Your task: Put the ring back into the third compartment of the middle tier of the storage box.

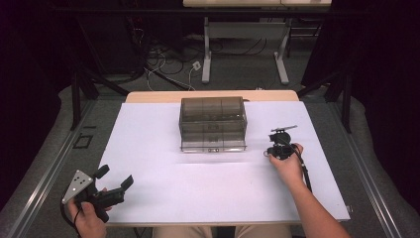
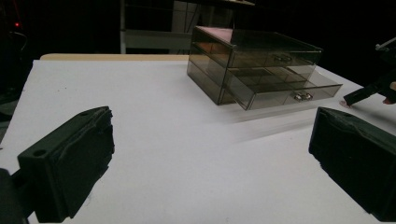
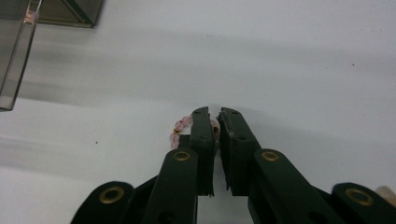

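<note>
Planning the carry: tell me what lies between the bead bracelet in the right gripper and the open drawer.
Bare white tabletop. The right gripper view shows nothing between the pink bead bracelet, pinched in the right gripper, and the smoky drawer box.

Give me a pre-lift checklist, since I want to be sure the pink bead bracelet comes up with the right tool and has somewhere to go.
1. Right tool shut on the bead bracelet: ok, its jaws are nearly together with pink beads pinched between them.
2. Whole bracelet secured: cannot tell, several beads stick out beside one jaw and the rest is hidden.
3. Lower drawer of the smoky drawer box open: ok, it stands pulled out.
4. Space in that drawer: cannot tell through the tinted plastic.
5. Left tool out of the way: ok, open at the near left of the white tabletop.
</note>
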### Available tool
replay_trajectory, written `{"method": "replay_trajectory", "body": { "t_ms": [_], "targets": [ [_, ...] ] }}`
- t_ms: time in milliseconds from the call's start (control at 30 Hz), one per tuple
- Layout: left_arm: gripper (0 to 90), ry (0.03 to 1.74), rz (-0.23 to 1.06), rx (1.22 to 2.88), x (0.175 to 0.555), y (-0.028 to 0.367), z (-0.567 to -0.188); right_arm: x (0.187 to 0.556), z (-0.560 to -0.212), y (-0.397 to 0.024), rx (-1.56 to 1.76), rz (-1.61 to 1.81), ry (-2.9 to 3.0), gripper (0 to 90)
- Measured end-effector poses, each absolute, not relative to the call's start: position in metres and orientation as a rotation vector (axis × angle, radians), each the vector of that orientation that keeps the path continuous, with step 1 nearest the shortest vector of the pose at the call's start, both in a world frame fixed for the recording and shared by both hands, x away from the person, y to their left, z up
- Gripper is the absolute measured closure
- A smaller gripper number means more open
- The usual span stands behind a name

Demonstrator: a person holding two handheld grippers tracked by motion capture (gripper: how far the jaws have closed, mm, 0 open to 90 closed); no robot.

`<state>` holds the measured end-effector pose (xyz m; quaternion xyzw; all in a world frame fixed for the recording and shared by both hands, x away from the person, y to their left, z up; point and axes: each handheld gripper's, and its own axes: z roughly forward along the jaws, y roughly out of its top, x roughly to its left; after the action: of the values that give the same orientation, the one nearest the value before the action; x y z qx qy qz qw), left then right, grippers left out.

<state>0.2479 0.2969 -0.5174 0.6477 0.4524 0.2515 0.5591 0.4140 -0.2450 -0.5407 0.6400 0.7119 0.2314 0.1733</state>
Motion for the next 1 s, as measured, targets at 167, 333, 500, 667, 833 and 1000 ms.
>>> {"method": "replay_trajectory", "body": {
  "t_ms": [167, 333, 500, 667, 833, 1000],
  "targets": [
    [0.5, 1.068, 0.596, 1.517, 0.2484, 0.2961, -0.5181, 0.4146, -0.5419, -0.2455, 1.821, 0.653, 2.018, 84.3],
    [0.5, 1.067, 0.592, 1.529, 0.2479, 0.2965, -0.5174, 0.4149, -0.5421, -0.2454, 1.828, 0.651, 2.015, 84.3],
    [0.5, 1.063, 0.592, 1.531, 0.2482, 0.2964, -0.5175, 0.4148, -0.5424, -0.245, 1.83, 0.65, 2.01, 85.0],
    [0.5, 1.065, 0.592, 1.529, 0.248, 0.2966, -0.5175, 0.4154, -0.5424, -0.2454, 1.853, 0.653, 1.994, 86.3],
    [0.5, 1.061, 0.592, 1.532, 0.2484, 0.2965, -0.5176, 0.4155, -0.5415, -0.2456, 1.898, 0.654, 1.977, 86.9],
    [0.5, 1.063, 0.592, 1.53, 0.2483, 0.2964, -0.5177, 0.4157, -0.5423, -0.2461, 1.893, 0.662, 1.965, 87.1]
  ]
}}
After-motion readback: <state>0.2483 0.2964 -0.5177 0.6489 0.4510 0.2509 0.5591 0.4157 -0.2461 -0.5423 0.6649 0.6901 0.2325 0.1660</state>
